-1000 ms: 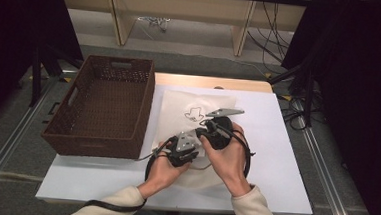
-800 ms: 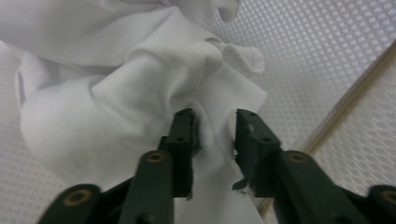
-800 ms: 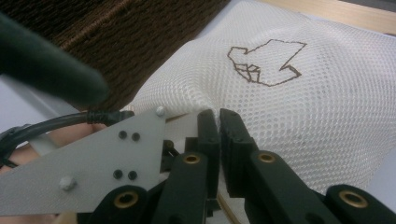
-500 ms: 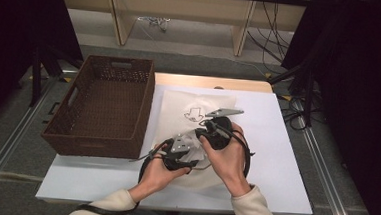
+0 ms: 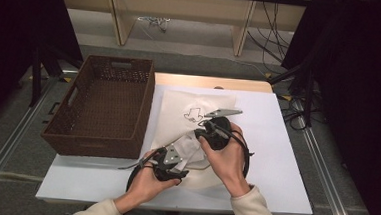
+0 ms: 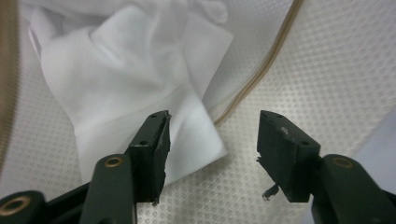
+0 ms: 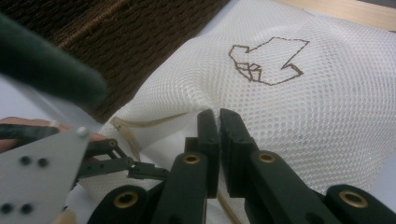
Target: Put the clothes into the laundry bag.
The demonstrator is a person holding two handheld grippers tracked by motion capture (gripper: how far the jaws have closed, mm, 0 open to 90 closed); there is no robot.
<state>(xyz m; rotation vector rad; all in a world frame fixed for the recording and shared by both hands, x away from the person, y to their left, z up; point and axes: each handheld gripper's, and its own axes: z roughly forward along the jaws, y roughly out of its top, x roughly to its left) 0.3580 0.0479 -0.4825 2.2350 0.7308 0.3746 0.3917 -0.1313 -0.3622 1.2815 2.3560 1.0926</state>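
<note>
A white mesh bag (image 5: 193,105) with a brown stitched outline (image 7: 266,60) lies on the table. My right gripper (image 7: 218,116) is shut on the bag's upper layer near its beige zip edge and holds it raised. A folded white cloth (image 6: 121,79) lies in the bag's mouth on the mesh. My left gripper (image 6: 212,140) is just short of it. Its jaws have just been opening and stand apart with nothing between them, and the cloth's corner lies beyond the left jaw. In the high view the left gripper (image 5: 183,149) sits near and left of the right gripper (image 5: 199,133).
A brown wicker basket (image 5: 96,144) stands at the table's left, close against the bag. The white table top (image 5: 280,158) runs wide to the right. Cables and shelf legs are on the floor beyond the far edge.
My left gripper's jaws have opened and let go of the white cloth, and that hand has drawn back toward the near left. The right gripper has kept still.
</note>
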